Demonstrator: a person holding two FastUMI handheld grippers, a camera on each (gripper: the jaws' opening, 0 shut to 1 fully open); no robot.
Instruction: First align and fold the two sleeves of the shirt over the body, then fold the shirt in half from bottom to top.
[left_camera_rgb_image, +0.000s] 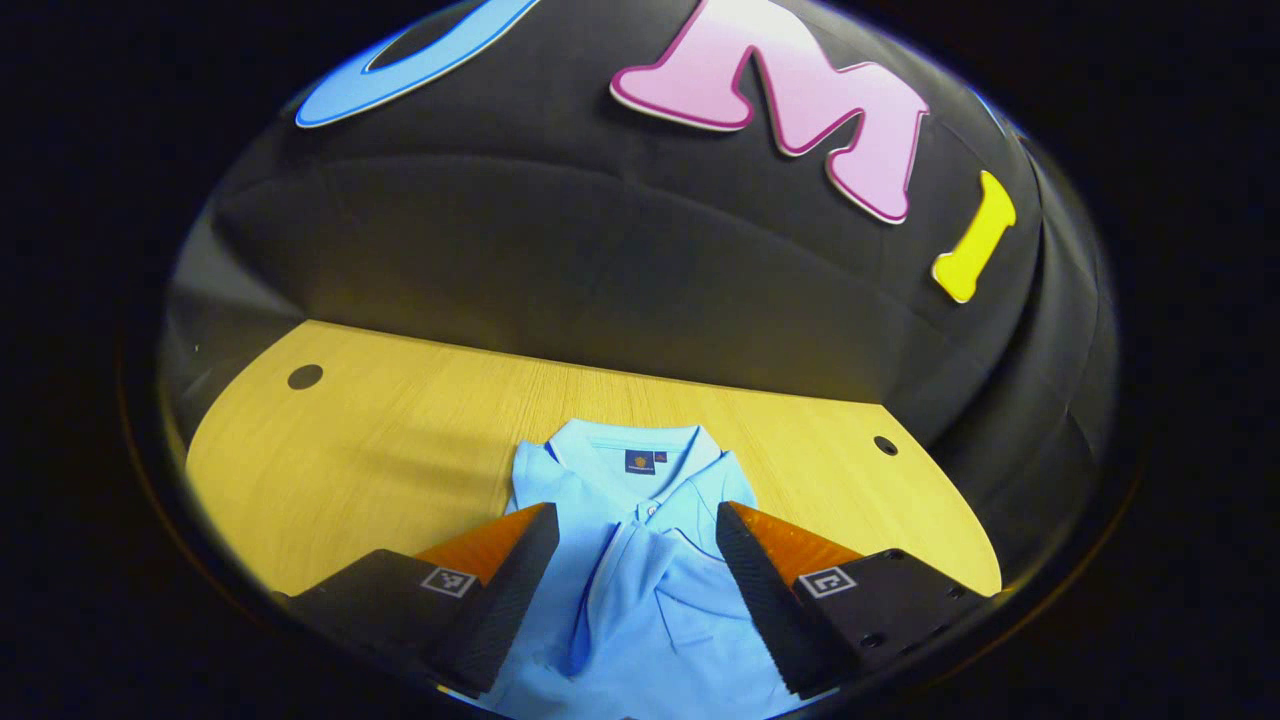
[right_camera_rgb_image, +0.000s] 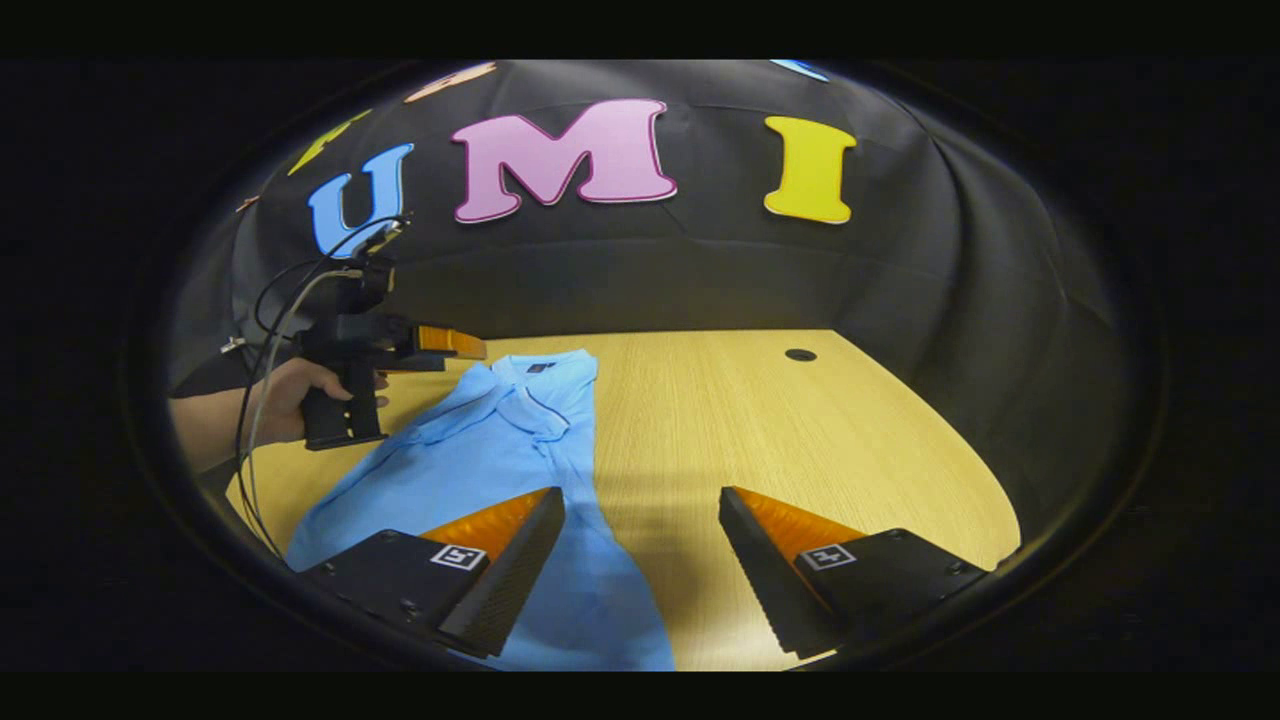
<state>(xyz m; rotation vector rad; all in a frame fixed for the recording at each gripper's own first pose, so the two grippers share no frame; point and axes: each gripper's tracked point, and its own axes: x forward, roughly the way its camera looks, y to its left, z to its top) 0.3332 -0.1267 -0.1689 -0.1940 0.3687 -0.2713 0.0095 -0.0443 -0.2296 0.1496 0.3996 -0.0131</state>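
Lying seemingly below both parted claws (left_camera_rgb_image: 632, 580): shirt (left_camera_rgb_image: 650, 610)

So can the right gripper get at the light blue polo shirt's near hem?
Probably yes: the right gripper is open above the light blue polo shirt, nothing between them on the wooden table.

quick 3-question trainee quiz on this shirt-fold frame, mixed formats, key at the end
1. True or false: the right gripper has its jaws open, with nothing between them.
2. What does the shirt lie on? A) wooden table B) floor C) chair
3. Fill in: the left gripper hovers above the shirt's ____.

Key: 1 true. 2 A, the table. 3 front, below the collar.
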